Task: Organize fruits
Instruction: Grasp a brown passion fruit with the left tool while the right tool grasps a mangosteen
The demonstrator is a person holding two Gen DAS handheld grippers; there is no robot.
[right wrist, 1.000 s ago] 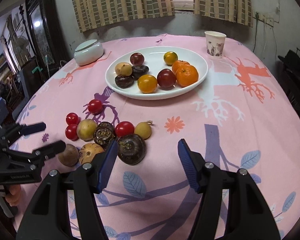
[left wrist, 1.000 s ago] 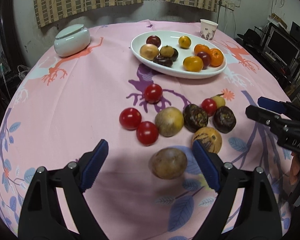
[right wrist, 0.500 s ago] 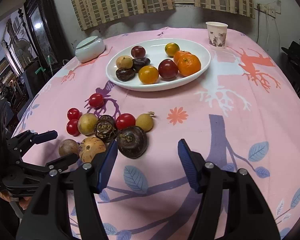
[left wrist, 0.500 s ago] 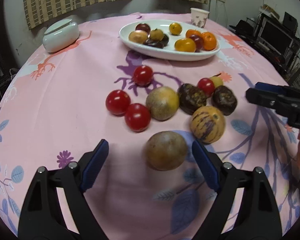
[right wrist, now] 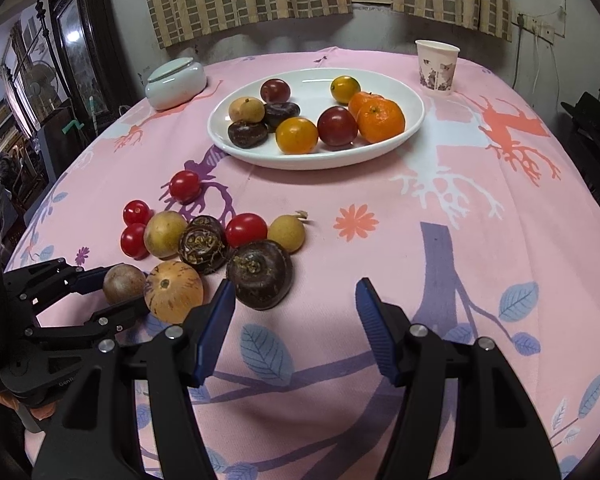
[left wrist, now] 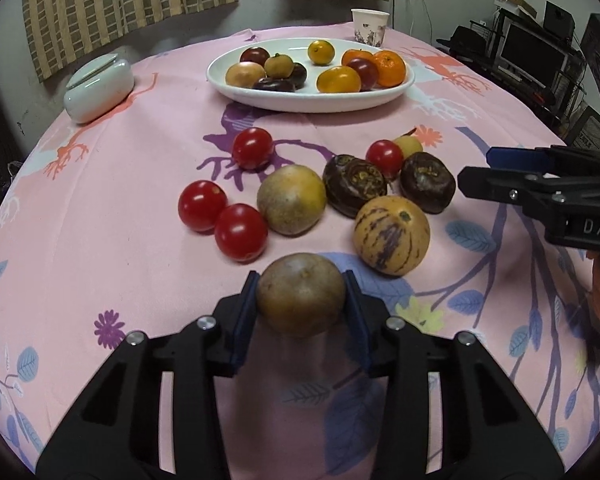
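A round brown fruit (left wrist: 300, 294) lies on the pink tablecloth between the blue pads of my left gripper (left wrist: 300, 280). The jaws are closing and both pads touch its sides. The right wrist view shows the same brown fruit (right wrist: 123, 283) in the left gripper (right wrist: 118, 294). Just beyond it lie a striped yellow fruit (left wrist: 392, 236), a yellow-green fruit (left wrist: 292, 199), two dark purple fruits (left wrist: 354, 184) and several cherry tomatoes (left wrist: 241, 232). My right gripper (right wrist: 295, 288) stands open over the bare cloth, with nothing between its fingers, right of a dark purple fruit (right wrist: 260, 274).
A white oval plate (left wrist: 312, 102) at the back holds oranges, plums and other fruit. A paper cup (left wrist: 369, 26) stands behind it and a white lidded jar (left wrist: 100, 88) at the back left. Shelves and a monitor stand right of the table.
My left gripper has come down onto the brown fruit, and its wide jaws have closed around it. The right gripper has kept its place and opening.
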